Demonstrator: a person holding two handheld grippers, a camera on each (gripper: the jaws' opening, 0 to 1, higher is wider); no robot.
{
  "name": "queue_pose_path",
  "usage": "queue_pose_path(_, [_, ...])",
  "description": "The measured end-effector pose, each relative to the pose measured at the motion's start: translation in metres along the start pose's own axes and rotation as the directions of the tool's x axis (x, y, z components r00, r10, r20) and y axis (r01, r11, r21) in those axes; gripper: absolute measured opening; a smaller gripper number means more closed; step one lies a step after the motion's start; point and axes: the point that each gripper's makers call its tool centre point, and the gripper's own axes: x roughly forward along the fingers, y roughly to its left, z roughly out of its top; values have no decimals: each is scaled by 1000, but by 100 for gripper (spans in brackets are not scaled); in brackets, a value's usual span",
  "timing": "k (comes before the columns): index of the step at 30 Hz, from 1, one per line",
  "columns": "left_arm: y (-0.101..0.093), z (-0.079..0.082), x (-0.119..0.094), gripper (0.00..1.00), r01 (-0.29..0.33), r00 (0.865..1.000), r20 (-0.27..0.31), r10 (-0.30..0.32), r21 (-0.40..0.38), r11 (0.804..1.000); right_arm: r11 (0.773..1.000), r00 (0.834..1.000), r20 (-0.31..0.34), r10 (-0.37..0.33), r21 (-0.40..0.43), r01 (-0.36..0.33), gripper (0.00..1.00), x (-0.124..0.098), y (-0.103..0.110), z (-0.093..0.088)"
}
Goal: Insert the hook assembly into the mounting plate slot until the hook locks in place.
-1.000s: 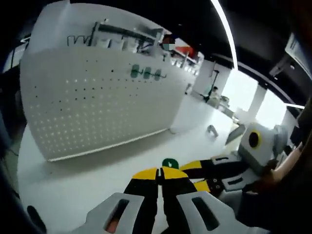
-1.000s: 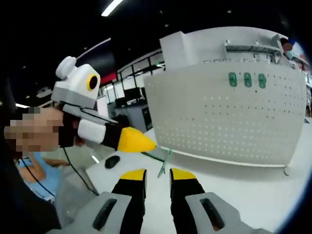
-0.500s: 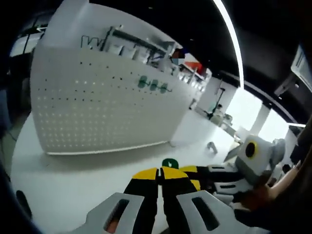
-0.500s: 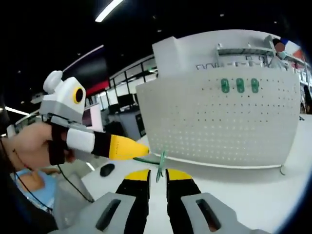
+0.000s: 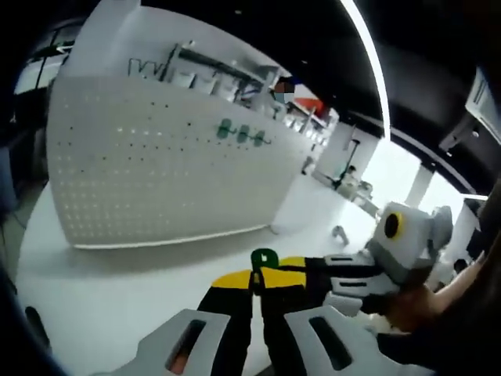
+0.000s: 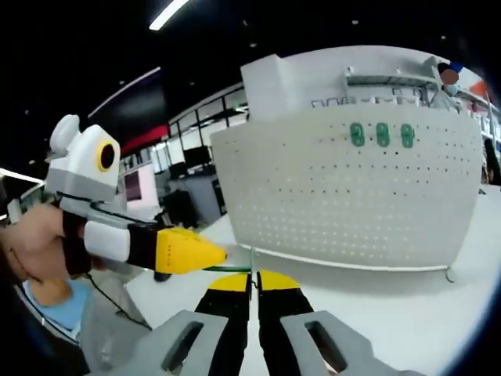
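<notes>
Two grippers are now gripping the green hook assembly (image 6: 251, 258) together: the right gripper (image 6: 251, 280), whose jaws stood apart a moment ago, is now pinching narrow on its thin wire, while the left gripper (image 5: 257, 278) is keeping its clamp on the green end (image 5: 264, 258). The hook is hanging above the white table (image 5: 117, 290), well short of the perforated mounting plate (image 6: 344, 188), where three green hooks (image 6: 382, 135) are already sitting. Insertion is probably still coming.
</notes>
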Motion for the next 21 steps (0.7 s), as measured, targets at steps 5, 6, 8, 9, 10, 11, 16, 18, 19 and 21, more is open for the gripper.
queue_pose_path(5, [-4,-1,-1,13,16,1000,-5,-16,9,1000,1000,1000,17,6,14,-6,0,3,-1,9])
queue_pose_path(6, [-4,-2,-2,16,14,1000,-6,-14,8,1000,1000,1000,21,5,16,-5,0,3,-2,11])
queue_pose_path(8, [-5,-1,-3,22,19,1000,0,-19,6,1000,1000,1000,24,7,8,-7,0,4,-3,13])
queue_pose_path(9, [-6,1,-3,23,26,1000,6,-26,4,1000,1000,1000,24,9,10,-9,0,3,-3,13])
queue_pose_path(10, [-6,2,-4,24,33,999,9,-33,-1,999,1000,1000,26,14,14,-14,0,3,-3,14])
queue_pose_path(11, [-7,4,-5,25,46,999,12,-46,-9,999,1000,999,27,19,19,-19,0,2,-3,14])
queue_pose_path(16, [-7,13,-10,23,82,996,47,-80,-41,996,992,995,61,75,95,-80,0,-2,5,20])
queue_pose_path(18, [-7,15,-11,19,89,995,51,-87,-42,995,989,994,61,86,113,-92,0,-4,6,21])
queue_pose_path(19, [-8,16,-11,18,90,995,52,-88,-43,995,989,994,64,88,112,-95,0,-5,7,21])
queue_pose_path(21, [-9,18,-12,17,100,994,59,-97,-44,994,987,993,67,98,122,-105,0,-5,9,21])
